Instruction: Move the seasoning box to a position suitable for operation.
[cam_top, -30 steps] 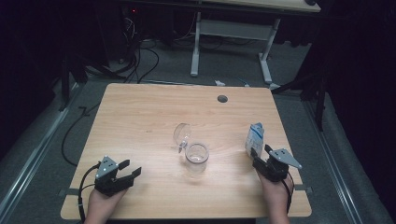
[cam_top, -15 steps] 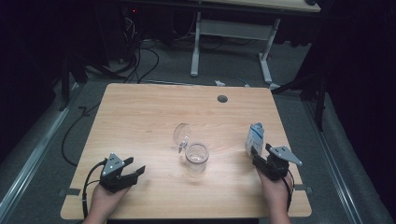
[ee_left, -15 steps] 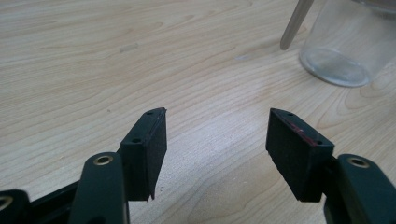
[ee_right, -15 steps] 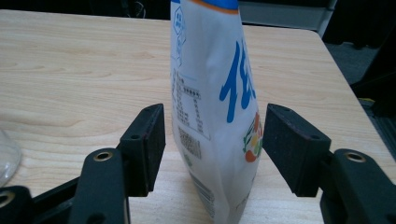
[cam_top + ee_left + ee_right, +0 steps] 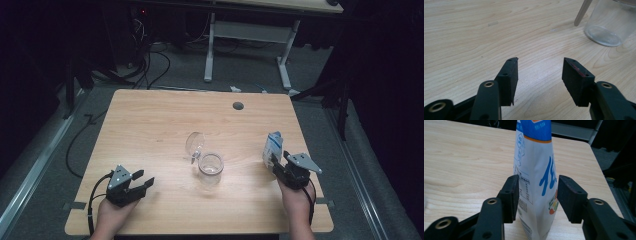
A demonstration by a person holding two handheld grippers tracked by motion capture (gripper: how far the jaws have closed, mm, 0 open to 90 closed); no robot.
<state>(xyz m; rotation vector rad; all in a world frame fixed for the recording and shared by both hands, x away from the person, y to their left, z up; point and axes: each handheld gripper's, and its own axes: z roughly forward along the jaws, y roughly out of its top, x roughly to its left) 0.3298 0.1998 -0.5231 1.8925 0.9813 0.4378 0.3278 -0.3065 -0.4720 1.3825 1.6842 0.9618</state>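
High view: a wooden table is seen from above, with both hands entering from the bottom edge.
Right gripper: found at lower right of the frame, held by the right hand; its jaws have just been closing around the pouch.
Pouch: a white and blue packet is stood upright at right of centre, near the table's right edge. In the right gripper view it is seen between the two black pads; the left pad is touching it, the right pad appears just against it, so a light pinch is read.
Left gripper: found at lower left, held by the left hand; its jaws have just been closing, yet are spread with bare wood between them.
Glass jar: placed upright at centre of the frame, seen at upper right in the left gripper view.
Wine glass: seen just behind the jar, tilted, touching it.
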